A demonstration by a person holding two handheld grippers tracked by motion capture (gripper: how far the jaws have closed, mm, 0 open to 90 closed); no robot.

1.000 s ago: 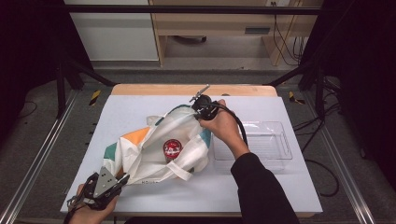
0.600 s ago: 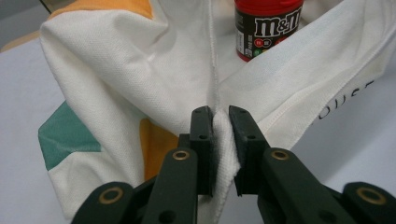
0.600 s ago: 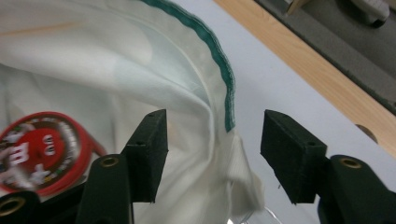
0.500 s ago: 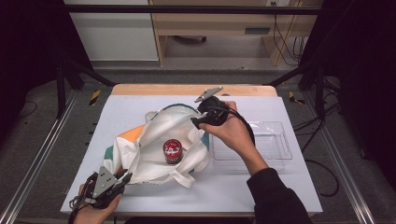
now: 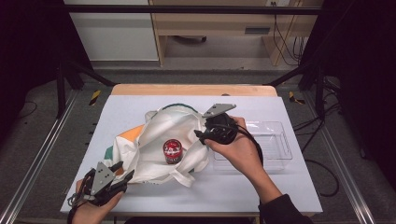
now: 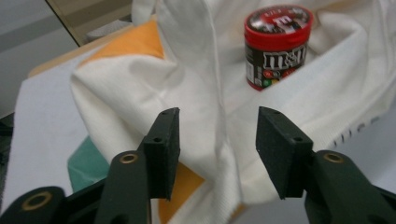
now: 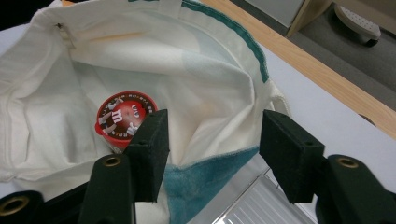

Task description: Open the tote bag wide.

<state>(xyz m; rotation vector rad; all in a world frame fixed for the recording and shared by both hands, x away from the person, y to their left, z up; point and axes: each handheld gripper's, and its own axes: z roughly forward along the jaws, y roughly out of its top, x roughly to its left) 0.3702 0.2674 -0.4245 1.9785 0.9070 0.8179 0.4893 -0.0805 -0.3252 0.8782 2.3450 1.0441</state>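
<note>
A cream cloth tote bag (image 5: 159,149) with orange and teal patches lies crumpled in the middle of the high view, on the white bench (image 5: 280,191), and a red-lidded M&M's candy tub (image 5: 173,151) stands upright on its cloth near the centre of the frame. The left gripper (image 5: 122,173) sits at the lower left of the high view, held in a hand at the bench's near edge, its tips just at the bag's lower left corner. In the left gripper view its fingers (image 6: 164,144) have just been opening and now stand about half apart; a fold of the white bag cloth (image 6: 219,140) lies between them, but the pads do not press on it, and the candy tub (image 6: 277,44) shows at the upper right of that frame. The right gripper (image 5: 200,135) is right of centre in the high view, over the bag's right edge, just left of a clear plastic tray (image 5: 275,144) that rests on the bench. In the right gripper view its fingers (image 7: 152,149) have just eased inward slightly and stand roughly half open, gripping nothing, above the bag's open mouth (image 7: 187,84); the tub's lid (image 7: 123,116) is at the left centre there, beside the left finger, and the tray's ribbed corner (image 7: 252,205) is at the bottom.
</note>
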